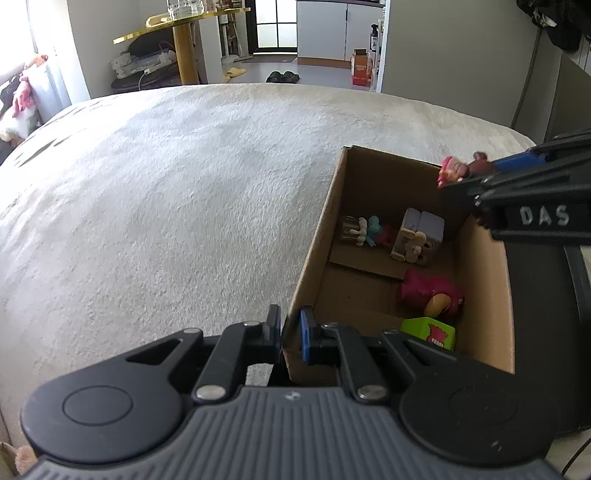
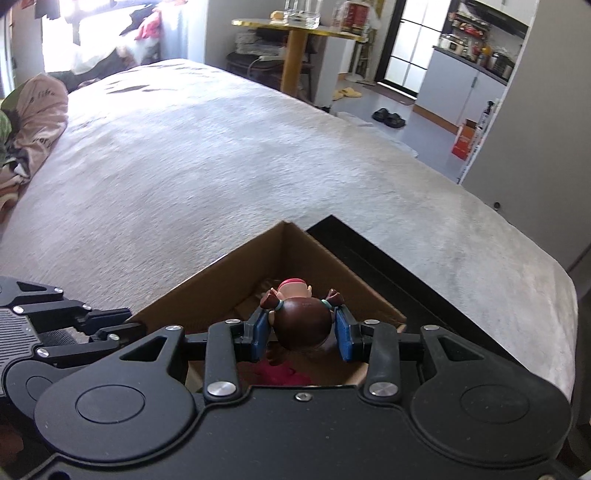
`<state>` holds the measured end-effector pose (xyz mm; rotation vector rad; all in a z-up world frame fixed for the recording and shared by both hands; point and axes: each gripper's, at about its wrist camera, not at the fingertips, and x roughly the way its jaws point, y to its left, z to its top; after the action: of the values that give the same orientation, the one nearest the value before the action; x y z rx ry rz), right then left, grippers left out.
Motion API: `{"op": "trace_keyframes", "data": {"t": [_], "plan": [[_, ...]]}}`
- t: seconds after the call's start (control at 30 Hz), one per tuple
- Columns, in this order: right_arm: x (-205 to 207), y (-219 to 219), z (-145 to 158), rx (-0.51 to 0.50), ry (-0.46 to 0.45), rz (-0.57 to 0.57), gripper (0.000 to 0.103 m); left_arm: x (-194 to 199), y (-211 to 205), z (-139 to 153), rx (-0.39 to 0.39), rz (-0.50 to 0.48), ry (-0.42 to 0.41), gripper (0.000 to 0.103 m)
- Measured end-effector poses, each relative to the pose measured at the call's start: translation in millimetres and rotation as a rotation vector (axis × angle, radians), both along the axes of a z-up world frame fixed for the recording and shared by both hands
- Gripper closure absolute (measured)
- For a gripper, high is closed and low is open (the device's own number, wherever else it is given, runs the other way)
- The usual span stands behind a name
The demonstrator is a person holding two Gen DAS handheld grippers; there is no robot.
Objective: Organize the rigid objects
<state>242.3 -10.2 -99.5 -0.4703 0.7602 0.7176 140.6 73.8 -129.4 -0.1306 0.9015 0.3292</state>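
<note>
Above the cardboard box (image 2: 236, 288) — right gripper (image 2: 301, 332) clamps a doll (image 2: 301, 325); left gripper (image 1: 290, 332) pinches the box wall.

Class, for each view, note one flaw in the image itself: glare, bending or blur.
Left wrist view: the bed bulges, bent by the fisheye lens; the window is blown out. Right wrist view: the window glares white; the doll looks sharp.

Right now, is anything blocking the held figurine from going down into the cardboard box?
Nothing visible does. The right gripper holds the figurine above the open cardboard box. Toys already lie on the box floor, but bare floor remains among them.
</note>
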Motion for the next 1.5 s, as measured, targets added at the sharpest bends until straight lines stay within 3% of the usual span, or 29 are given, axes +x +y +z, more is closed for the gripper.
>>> {"op": "trace_keyframes", "data": {"t": [0.53,0.67,1.07,1.5], "plan": [[-4.4,35.8,-6.8,-0.045,0.015,0.084,0.066,-0.9,8.2,-3.1,-0.045,0.009,-0.007,0.093],[-1.5,38.0,-9.9,-0.046,0.01,0.058,0.06,-0.6,8.4,-3.2,-0.048,0.009,-0.007,0.093],[-4.5,26.1,-12.3,-0.048,0.017,0.031,0.059,0.8,7.0,-5.0,-0.042,0.005,-0.003,0.093],[-12.0,-13.1,-3.2,0.029,0.037,-0.078,0.044,3.1,-2.3,-2.2,0.004,-0.016,0.016,0.093]]}}
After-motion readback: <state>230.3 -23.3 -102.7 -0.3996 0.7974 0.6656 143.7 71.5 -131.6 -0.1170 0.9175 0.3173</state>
